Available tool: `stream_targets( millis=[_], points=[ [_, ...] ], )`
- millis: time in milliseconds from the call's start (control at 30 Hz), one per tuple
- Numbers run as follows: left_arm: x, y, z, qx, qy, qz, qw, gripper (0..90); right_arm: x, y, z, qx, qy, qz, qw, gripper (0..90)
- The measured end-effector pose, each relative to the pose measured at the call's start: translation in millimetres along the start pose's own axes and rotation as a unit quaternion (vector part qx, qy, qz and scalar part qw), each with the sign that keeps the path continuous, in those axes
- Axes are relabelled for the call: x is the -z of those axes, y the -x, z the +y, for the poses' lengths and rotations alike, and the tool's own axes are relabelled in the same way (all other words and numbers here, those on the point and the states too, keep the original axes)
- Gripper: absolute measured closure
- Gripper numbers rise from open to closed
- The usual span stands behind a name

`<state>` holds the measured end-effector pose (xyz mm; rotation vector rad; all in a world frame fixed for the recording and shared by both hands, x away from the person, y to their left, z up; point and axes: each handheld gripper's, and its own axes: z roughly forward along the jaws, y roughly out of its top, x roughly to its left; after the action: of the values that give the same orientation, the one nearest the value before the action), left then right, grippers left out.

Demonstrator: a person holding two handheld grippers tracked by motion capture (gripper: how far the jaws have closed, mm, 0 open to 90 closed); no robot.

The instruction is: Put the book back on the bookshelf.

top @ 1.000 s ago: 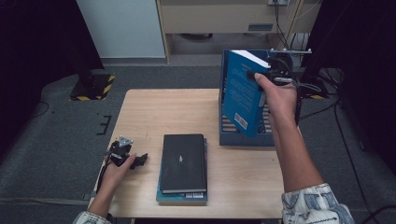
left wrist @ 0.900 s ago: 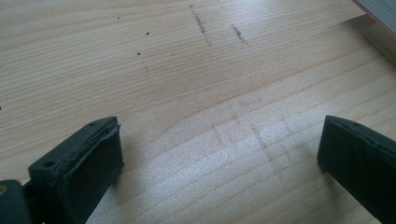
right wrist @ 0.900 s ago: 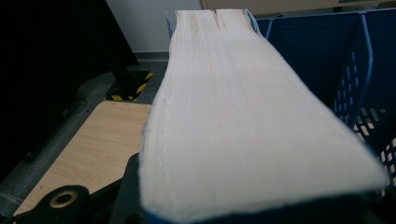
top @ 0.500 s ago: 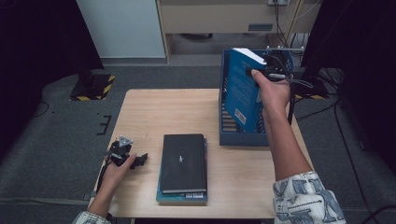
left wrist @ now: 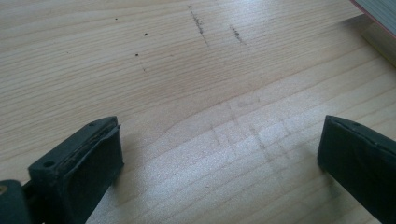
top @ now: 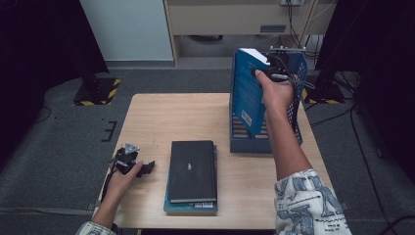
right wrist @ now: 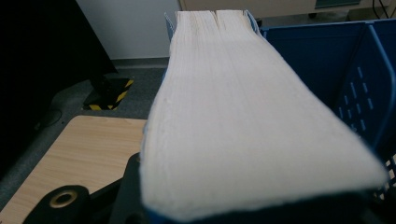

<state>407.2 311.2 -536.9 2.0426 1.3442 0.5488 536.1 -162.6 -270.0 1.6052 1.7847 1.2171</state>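
A: Holding steady up top, the blue book (top: 246, 93) is clamped in the right tool (top: 271, 73), upright, tilted a bit, spine side toward the tabletop's middle.

B: Where exactly?

A: At the open front of the blue file rack (top: 293, 105) on the far right of the tabletop (top: 161, 117), lower corner down by the rack's base. In the right gripper view the cream page edge (right wrist: 243, 116) runs away from the camera, w/ the rack's slotted wall (right wrist: 364, 107) just beside it on the right. Jaws are pressed on both covers (one black jaw shows at the bottom left of that view).

B: And the left?

A: Left tool (top: 131, 161) rests on the tabletop near the front left corner, hand (top: 122, 177) around it. Jaws stand wide apart w/ nothing between them, just bare wood in the left gripper view (left wrist: 210, 140).

B: Anything else on there?

A: Two stacked books front centre: black book (top: 192, 170) lying flat on top of a teal book (top: 191, 207), just beside the left tool, well apart from the rack. Corner of that stack (left wrist: 380, 11) peeks in at the top right of the left gripper view.
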Motion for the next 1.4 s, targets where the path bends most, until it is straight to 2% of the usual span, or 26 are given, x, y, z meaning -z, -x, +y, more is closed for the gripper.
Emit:
stream_targets(
  millis=[467,867,1400],
  points=[
    [-0.3,0.3,0.5,-0.001,0.0,-0.002,1.0,0.0,-18.4,-0.9,-3.8,-0.002,-0.003,-0.014,0.9999,60.8],
    [-1.1,0.4,1.0,-0.003,0.001,-0.003,1.0,0.0,-35.0,-3.2,-17.7,-0.003,0.0,-0.023,0.9997,60.8],
    [-1.3,0.7,1.4,-0.005,0.0,-0.005,1.0,0.0,-46.4,-1.3,-35.5,-0.003,0.001,-0.034,0.9994,60.9]
  ],
)
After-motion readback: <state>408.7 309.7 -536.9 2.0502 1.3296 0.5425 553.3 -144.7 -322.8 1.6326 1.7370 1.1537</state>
